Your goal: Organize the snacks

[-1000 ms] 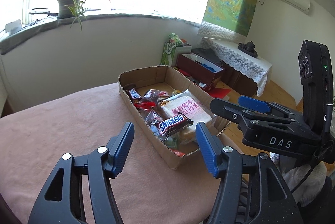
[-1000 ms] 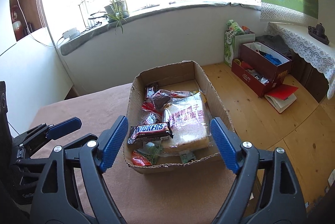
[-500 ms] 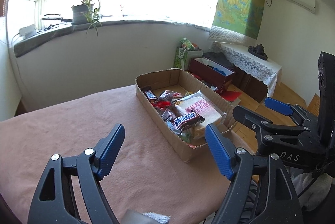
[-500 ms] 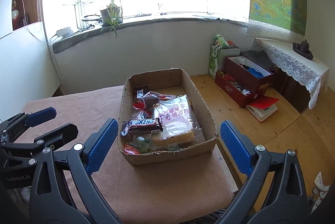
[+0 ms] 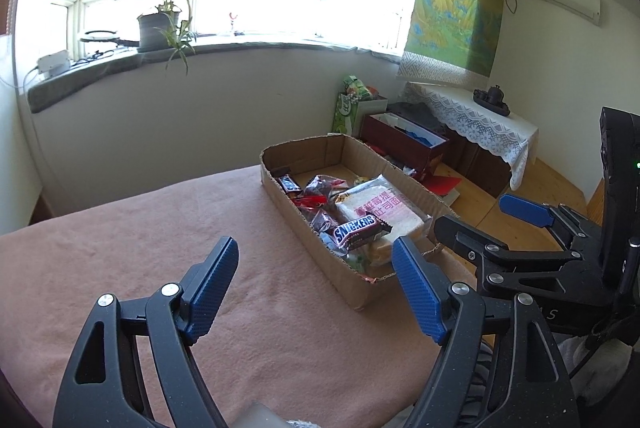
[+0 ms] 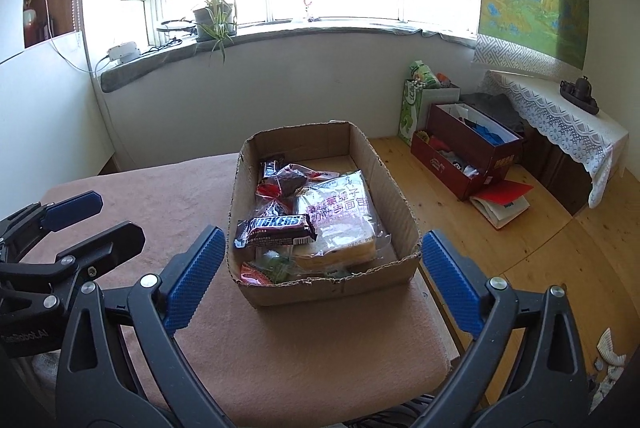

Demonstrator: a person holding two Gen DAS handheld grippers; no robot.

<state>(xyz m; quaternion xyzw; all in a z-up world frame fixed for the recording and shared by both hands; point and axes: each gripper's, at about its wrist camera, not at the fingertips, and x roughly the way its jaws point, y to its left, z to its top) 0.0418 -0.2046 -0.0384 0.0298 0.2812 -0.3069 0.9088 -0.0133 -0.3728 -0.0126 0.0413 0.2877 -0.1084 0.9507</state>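
So the snacks are all sitting in a shallow cardboard box (image 6: 324,284) on a table with a pinkish-brown cloth (image 6: 168,188), box parked near the table's right edge. On top of the pile there's a Snickers bar (image 6: 276,230) lying flat toward the near-left part of the box, and right beside it, touching, a clear bag of sliced bread (image 6: 340,216) with pink lettering. Behind those are some dark red wrapped snacks (image 6: 290,180) and a second small chocolate bar (image 6: 269,167) tucked against the left wall. A few green and red wrappers are squashed at the near end, too crumpled to read.

Both grippers hang back from the box with nothing in them. The left gripper (image 5: 316,276) has its blue pads spread apart over bare cloth, just left of the box; its jaws have just been opening, with nothing between them. The right gripper (image 6: 320,264) is spread really wide, having just been opening too, and from its own camera the near end of the box shows between its pads without either one touching the cardboard.
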